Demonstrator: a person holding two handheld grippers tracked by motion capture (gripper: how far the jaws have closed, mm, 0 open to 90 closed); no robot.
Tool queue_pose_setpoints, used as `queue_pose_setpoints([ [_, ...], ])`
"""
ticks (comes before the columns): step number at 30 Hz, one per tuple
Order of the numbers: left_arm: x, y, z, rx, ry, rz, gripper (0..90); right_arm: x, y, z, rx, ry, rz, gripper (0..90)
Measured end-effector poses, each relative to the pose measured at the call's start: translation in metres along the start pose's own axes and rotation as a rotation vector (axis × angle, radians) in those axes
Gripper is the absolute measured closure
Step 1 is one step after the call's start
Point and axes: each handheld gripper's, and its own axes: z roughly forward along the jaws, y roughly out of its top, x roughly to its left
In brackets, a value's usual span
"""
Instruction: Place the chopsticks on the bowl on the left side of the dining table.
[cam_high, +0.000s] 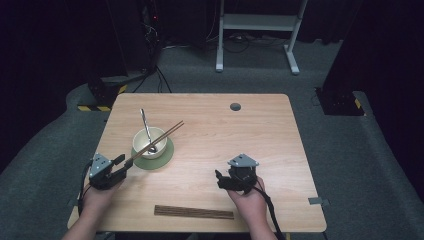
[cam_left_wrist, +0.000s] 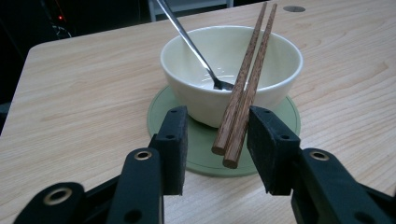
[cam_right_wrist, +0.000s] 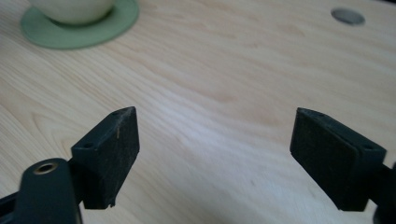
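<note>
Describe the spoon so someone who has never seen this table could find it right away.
On the wooden table, look left for the cream bowl on a green coaster. The spoon stands inside it: thin shiny metal, unlike the brown chopsticks lying across the rim.

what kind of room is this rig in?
Likely a lab or recording studio, not a home: black curtains surround one wooden table on grey carpet, a white metal stand behind, hazard tape on the floor.
</note>
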Motion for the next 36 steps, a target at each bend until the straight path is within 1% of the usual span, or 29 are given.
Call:
queue_pose_setpoints([
  [2, 0.003, -0.001, 0.000, 0.008, 0.004, -0.010, 56.3, 0.007, 0.011, 0.005, -0.007, 0.009, -0.014, 22.6],
  [4, 0.005, -0.001, 0.000, 0.006, 0.009, -0.018, 55.9, 0.012, 0.022, 0.011, -0.017, 0.013, -0.031, 26.5],
  [7, 0.009, -0.001, -0.001, -0.006, 0.020, -0.033, 55.7, 0.017, 0.038, 0.024, -0.024, 0.033, -0.026, 28.0],
  [8, 0.011, -0.001, -0.001, -0.008, 0.021, -0.046, 55.2, 0.018, 0.043, 0.029, -0.034, 0.040, -0.022, 28.0],
  [10, 0.014, -0.001, 0.000, -0.006, 0.019, -0.069, 54.1, 0.020, 0.052, 0.040, -0.038, 0.035, -0.032, 28.0],
  [13, 0.017, -0.002, 0.001, -0.008, 0.027, -0.084, 54.0, 0.025, 0.064, 0.058, -0.030, 0.034, -0.040, 29.2],
  [14, 0.018, -0.002, 0.001, -0.010, 0.031, -0.087, 54.0, 0.027, 0.067, 0.064, -0.027, 0.037, -0.041, 32.1],
  [16, 0.021, -0.002, 0.001, -0.015, 0.033, -0.104, 54.0, 0.032, 0.073, 0.074, -0.031, 0.036, -0.043, 40.6],
  [17, 0.022, -0.002, 0.002, -0.019, 0.032, -0.118, 54.0, 0.034, 0.075, 0.080, -0.031, 0.031, -0.057, 43.1],
  [19, 0.025, -0.002, 0.002, -0.021, 0.032, -0.148, 54.1, 0.038, 0.081, 0.090, -0.029, 0.029, -0.065, 46.9],
  [21, 0.027, -0.002, 0.003, -0.017, 0.042, -0.152, 54.2, 0.041, 0.087, 0.099, -0.025, 0.027, -0.070, 48.9],
  [25, 0.030, -0.002, 0.005, -0.021, 0.055, -0.170, 55.2, 0.043, 0.096, 0.116, -0.010, 0.016, -0.075, 47.6],
  [26, 0.029, -0.002, 0.005, -0.019, 0.066, -0.175, 56.4, 0.043, 0.098, 0.121, -0.006, 0.013, -0.075, 45.8],
  [29, 0.030, -0.002, 0.008, -0.013, 0.069, -0.184, 57.3, 0.043, 0.103, 0.133, 0.014, 0.014, -0.068, 40.3],
  [30, 0.030, -0.001, 0.009, -0.006, 0.071, -0.177, 57.3, 0.043, 0.105, 0.136, 0.015, 0.012, -0.065, 38.7],
  [32, 0.030, 0.000, 0.010, -0.002, 0.080, -0.179, 57.1, 0.043, 0.108, 0.141, 0.012, 0.012, -0.066, 35.8],
  [34, 0.031, 0.001, 0.011, -0.006, 0.088, -0.187, 57.1, 0.043, 0.111, 0.146, 0.010, 0.009, -0.074, 32.8],
  [36, 0.032, 0.001, 0.012, -0.004, 0.094, -0.203, 56.9, 0.042, 0.112, 0.151, 0.015, 0.017, -0.072, 31.4],
])
